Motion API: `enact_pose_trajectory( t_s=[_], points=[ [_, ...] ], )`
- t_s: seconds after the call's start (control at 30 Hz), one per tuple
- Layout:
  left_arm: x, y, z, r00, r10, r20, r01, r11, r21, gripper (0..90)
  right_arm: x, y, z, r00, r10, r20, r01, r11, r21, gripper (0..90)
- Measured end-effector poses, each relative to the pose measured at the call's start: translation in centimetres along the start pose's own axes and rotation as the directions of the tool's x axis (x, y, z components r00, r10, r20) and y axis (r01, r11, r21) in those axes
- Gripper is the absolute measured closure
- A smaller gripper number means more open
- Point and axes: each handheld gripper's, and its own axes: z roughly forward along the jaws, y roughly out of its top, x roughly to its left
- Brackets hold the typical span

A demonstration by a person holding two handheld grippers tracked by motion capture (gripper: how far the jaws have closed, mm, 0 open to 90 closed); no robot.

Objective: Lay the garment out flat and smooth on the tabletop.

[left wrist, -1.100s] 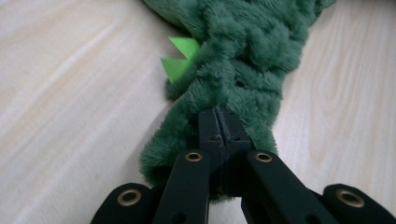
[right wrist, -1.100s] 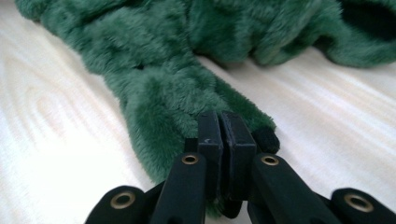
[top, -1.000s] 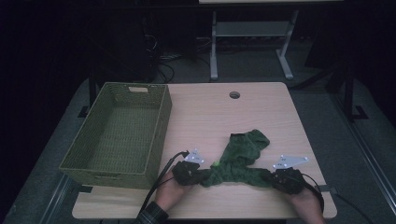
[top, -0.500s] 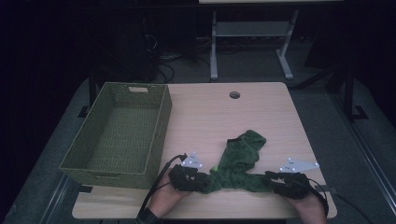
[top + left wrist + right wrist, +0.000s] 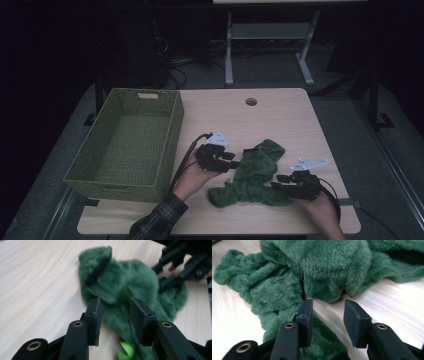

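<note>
A fuzzy dark green garment point(image 5: 256, 172) lies crumpled on the wooden table point(image 5: 280, 120), near its front edge. My left gripper point(image 5: 234, 160) hovers just left of the garment; its jaws have just been opening and stand open, the cloth point(image 5: 120, 285) beyond them untouched. My right gripper point(image 5: 276, 183) sits low at the garment's right end. Its jaws have also just been opening, and they stand apart over bare table and the cloth's edge point(image 5: 319, 270). In the left gripper view my own pads point(image 5: 93, 315) frame the cloth and a bright green tag point(image 5: 126, 350); the right gripper point(image 5: 175, 267) shows farther off.
A green woven basket point(image 5: 172, 132) stands on the table's left side with nothing in it. A round cable hole point(image 5: 251, 101) sits near the far edge. A metal stand point(image 5: 265, 35) is on the floor behind the table.
Both grippers have let go of the garment and opened. The left gripper has risen and moved away from the front edge. The garment has settled in a heap on the table.
</note>
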Motion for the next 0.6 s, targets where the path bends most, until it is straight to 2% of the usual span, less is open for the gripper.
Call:
enact_pose_trajectory(
  t_s=[0.2,0.3,0.33,0.47,0.5,0.53,0.57,0.6],
  points=[
    [1.6,2.1,2.2,0.9990,0.026,0.035,-0.025,0.9995,-0.020,53.7,0.2,0.5,0.8,0.9998,0.010,-0.019,-0.010,1.000,0.015,58.8],
    [1.9,2.4,2.9,0.9984,0.019,0.054,-0.018,0.9994,-0.029,51.2,0.3,0.6,1.1,0.9998,0.003,-0.020,-0.002,1.000,0.014,58.8],
    [2.0,2.4,3.2,0.9983,0.012,0.058,-0.010,0.9993,-0.037,51.2,0.4,0.7,1.2,0.9996,0.019,-0.020,-0.018,1.000,0.021,59.1],
    [2.3,2.6,4.5,0.9961,0.008,0.088,-0.006,0.9997,-0.024,50.0,0.3,0.9,1.5,0.9999,0.011,-0.012,-0.011,1.000,0.020,63.7],
    [2.3,2.6,4.7,0.9955,0.019,0.093,-0.018,0.9998,-0.010,51.6,0.3,0.9,1.6,0.9999,0.009,-0.007,-0.008,1.000,0.017,67.5],
    [2.3,2.5,4.9,0.9951,0.013,0.098,-0.013,0.9999,-0.003,57.5,0.3,1.0,1.6,1.0000,0.006,0.004,-0.006,1.000,0.015,74.0],
    [2.3,2.5,5.1,0.9948,0.015,0.101,-0.015,0.9999,0.004,57.5,0.3,1.0,1.6,1.0000,0.006,0.004,-0.006,1.000,0.015,74.0],
    [2.3,2.4,5.3,0.9941,0.026,0.106,-0.027,0.9995,0.014,70.8,0.2,1.0,1.6,0.9998,-0.009,0.016,0.008,1.000,0.017,80.9]
  ],
)
